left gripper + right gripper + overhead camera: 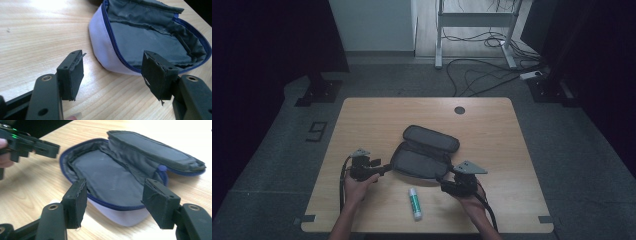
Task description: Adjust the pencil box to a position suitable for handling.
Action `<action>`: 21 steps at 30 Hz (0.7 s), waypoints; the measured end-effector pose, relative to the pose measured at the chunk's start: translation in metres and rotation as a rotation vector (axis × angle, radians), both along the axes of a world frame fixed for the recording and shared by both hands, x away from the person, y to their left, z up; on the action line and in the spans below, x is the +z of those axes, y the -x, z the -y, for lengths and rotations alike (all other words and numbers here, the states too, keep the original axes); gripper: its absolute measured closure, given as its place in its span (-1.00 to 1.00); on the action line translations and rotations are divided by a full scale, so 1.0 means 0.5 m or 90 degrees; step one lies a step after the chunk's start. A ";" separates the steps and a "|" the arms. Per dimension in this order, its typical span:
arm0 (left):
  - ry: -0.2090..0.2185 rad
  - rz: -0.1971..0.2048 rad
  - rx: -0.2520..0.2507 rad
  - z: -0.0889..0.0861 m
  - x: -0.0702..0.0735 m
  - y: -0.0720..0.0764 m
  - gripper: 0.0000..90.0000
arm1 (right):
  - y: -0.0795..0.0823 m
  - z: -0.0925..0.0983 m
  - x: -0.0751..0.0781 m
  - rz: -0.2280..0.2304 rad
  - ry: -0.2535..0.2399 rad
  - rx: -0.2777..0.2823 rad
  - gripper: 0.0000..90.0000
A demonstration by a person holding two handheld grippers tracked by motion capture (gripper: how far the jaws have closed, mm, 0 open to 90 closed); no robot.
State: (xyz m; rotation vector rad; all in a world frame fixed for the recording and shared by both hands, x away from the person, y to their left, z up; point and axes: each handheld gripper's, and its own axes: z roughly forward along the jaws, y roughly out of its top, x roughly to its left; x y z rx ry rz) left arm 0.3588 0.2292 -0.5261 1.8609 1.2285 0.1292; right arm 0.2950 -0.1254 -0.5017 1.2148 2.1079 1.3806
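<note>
While the pencil case lies unzipped and flopped open in the middle of the wooden table, both grippers sit at its near edge, one on each side. Left gripper first: from above its tips point at the case's left end, and the left gripper view shows the black pads spread wide, nothing between them but bare wood, the pale outer wall and blue zip of the pencil case just beyond and to the right of the right-hand pad. Over to the right gripper: its jaws stand well apart too, and in the right gripper view the near rim of the pencil case sits just past the two pads, roughly centred between them, grey lining facing up, lid folded back behind. That same view catches the left gripper coming in at the top left, hovering by the case's far corner. Only the high view gives us the glue stick, white with a green band, lying on the table nearer the person than both sets of fingers, between the two hands. Round the table: grey carpet, a cable hole in the far edge, a white desk frame and loose cables on the floor beyond, dark curtains either side.
</note>
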 end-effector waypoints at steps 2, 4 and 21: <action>-0.003 -0.001 0.000 -0.003 -0.003 -0.002 -0.23 | 0.004 -0.008 0.005 -0.001 -0.005 0.010 -0.21; -0.004 -0.002 0.005 -0.008 -0.005 -0.005 -0.23 | 0.009 -0.017 0.007 0.001 -0.002 0.020 -0.22; 0.000 0.004 0.024 -0.029 0.005 0.001 -0.23 | 0.055 -0.075 -0.009 -0.005 0.029 0.091 -0.23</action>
